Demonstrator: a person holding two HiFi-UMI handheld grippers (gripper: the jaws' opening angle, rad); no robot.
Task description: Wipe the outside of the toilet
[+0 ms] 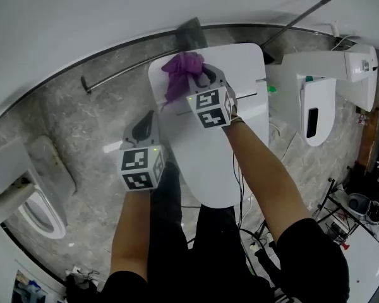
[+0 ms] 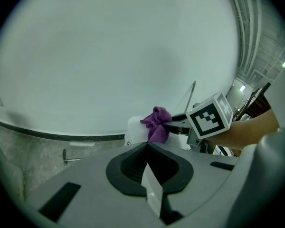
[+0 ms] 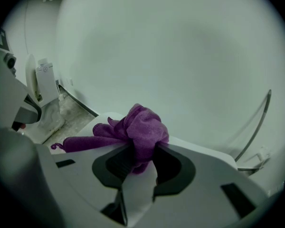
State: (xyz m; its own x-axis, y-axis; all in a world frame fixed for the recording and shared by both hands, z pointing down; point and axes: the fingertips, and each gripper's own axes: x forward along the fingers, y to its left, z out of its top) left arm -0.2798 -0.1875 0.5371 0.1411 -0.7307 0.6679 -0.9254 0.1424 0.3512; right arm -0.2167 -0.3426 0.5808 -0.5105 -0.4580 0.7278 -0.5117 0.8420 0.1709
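Cloth (image 3: 143,126) between right gripper (image 3: 140,152) jaws

A bunched purple cloth (image 1: 184,71) sits over the rear lid of the closed white toilet (image 1: 247,74).

text: none legible | labels, brands, numbers, signs: nothing readable in any view
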